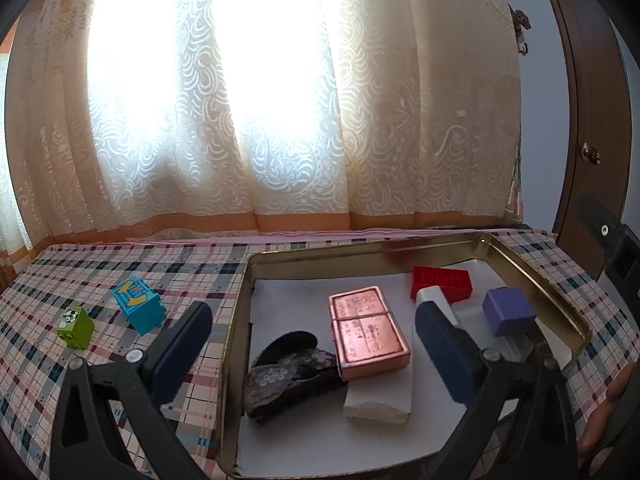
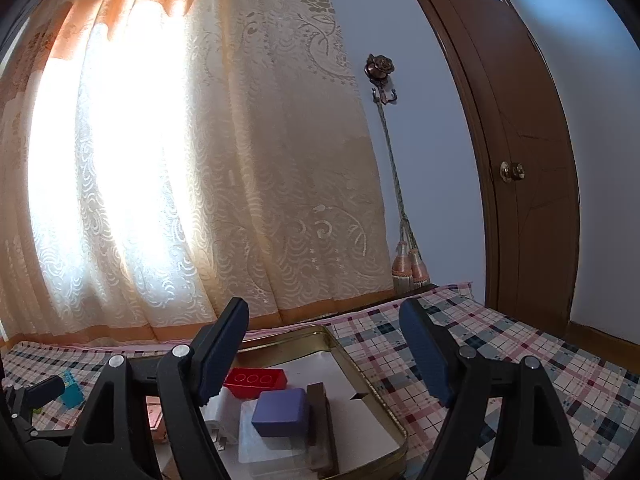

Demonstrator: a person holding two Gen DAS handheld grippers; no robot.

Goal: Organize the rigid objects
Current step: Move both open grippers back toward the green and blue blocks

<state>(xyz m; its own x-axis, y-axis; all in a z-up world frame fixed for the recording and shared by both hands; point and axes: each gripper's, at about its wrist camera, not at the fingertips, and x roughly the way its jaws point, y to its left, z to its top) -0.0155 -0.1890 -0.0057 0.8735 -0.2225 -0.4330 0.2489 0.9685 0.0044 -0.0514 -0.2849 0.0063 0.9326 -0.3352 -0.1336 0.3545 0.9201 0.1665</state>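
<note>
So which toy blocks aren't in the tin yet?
The green block and the blue block sit on the plaid cloth, left of the tin. The red block and purple block already lie inside.

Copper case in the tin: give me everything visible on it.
The copper case is a flat, rounded-corner rectangle of shiny, coppery metal. A seam across its middle splits the embossed top into two panels. It looks closed and lies face up inside the tin, its near end resting on a white block, with a dark sequined hair clip against its left side.
</note>
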